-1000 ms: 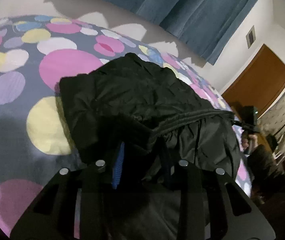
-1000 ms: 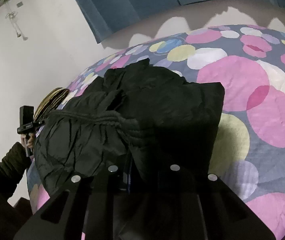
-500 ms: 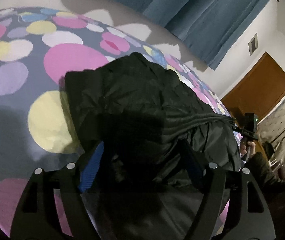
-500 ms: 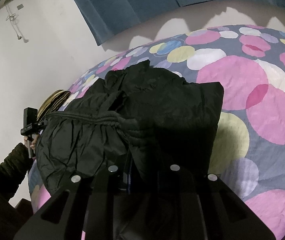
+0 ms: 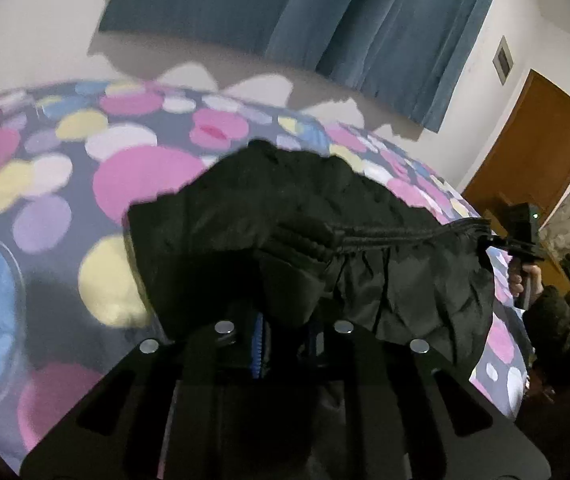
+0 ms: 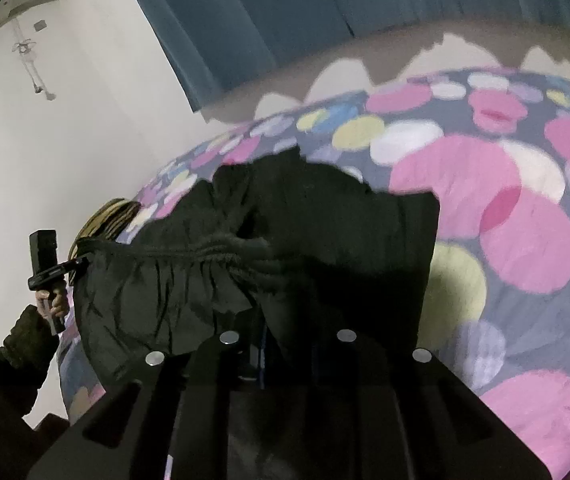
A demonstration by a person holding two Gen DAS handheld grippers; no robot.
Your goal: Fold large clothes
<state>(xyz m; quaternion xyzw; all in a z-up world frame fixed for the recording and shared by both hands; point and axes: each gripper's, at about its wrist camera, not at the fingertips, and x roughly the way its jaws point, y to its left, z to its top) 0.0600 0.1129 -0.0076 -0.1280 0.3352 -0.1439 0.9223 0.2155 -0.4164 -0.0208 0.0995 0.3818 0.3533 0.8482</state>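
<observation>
Crumpled black padded jacket (image 5: 285, 216) on the spotted bedspread (image 5: 145, 176), frame centre. Left gripper (image 5: 285, 320), jaws just closed, and right gripper (image 6: 285, 336) each pinch its near gathered hem (image 6: 189, 254), which stretches horizontally between them.

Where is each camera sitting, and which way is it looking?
Left wrist view: sits on the left gripper, looking forward and down over the black jacket on the dotted bedspread toward the blue curtain; its jaws have just closed on the jacket. At its right edge, the person's hand and sleeve.
Right wrist view: sits on the right gripper, shut on the same jacket, facing the curtain; the other hand shows left.
Shared: jacket, bedspread, curtain; each sees the opposite gripper holding the drawstring hem.
</observation>
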